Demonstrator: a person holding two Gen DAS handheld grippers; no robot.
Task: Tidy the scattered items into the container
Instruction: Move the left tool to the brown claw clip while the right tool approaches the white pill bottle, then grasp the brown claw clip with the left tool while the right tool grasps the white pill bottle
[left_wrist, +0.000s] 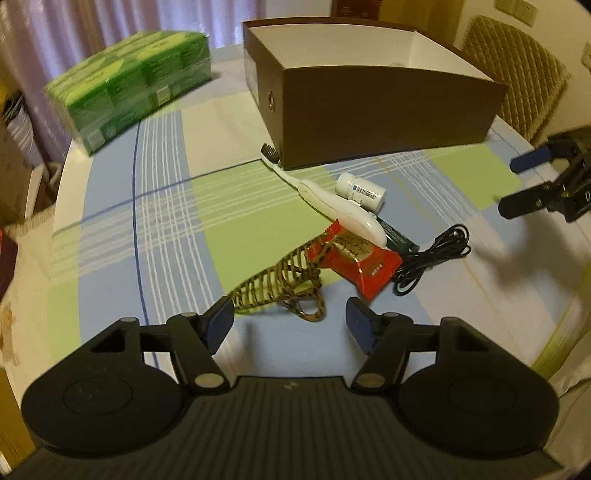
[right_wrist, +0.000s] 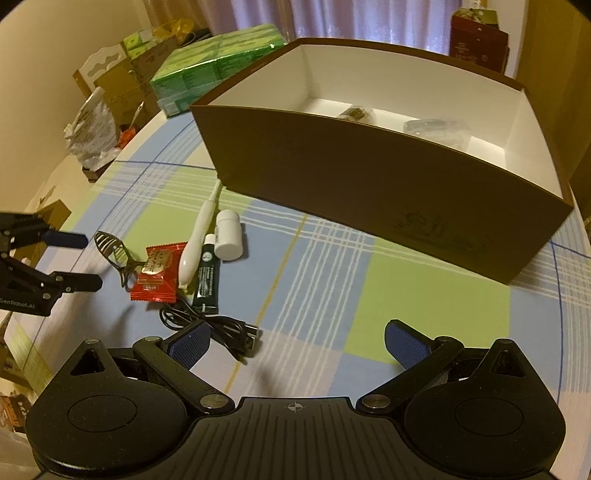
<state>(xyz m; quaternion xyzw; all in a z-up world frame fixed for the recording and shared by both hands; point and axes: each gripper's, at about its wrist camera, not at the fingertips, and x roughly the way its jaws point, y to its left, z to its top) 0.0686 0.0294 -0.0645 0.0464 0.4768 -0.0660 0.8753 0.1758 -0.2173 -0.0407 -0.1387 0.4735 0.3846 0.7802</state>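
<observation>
A brown box (left_wrist: 388, 110) with a white inside stands at the back of the checked tablecloth; in the right wrist view the box (right_wrist: 369, 192) holds two small items at its far wall. In front of it lie a white toothbrush (left_wrist: 332, 203), a white pill bottle (left_wrist: 360, 190), a dark green tube (right_wrist: 207, 280), a red snack packet (left_wrist: 354, 262), a bronze hair clip (left_wrist: 280, 284) and a black cable (left_wrist: 432, 254). My left gripper (left_wrist: 290, 325) is open just short of the hair clip. My right gripper (right_wrist: 295, 343) is open and empty, its left finger beside the cable (right_wrist: 214, 328).
A green wrapped pack (left_wrist: 129, 85) lies at the table's back left. A wicker chair (left_wrist: 517, 85) stands behind the box. Cartons and bags (right_wrist: 103, 110) crowd the floor past the table's round edge. The right gripper (left_wrist: 511, 184) hovers at the far right.
</observation>
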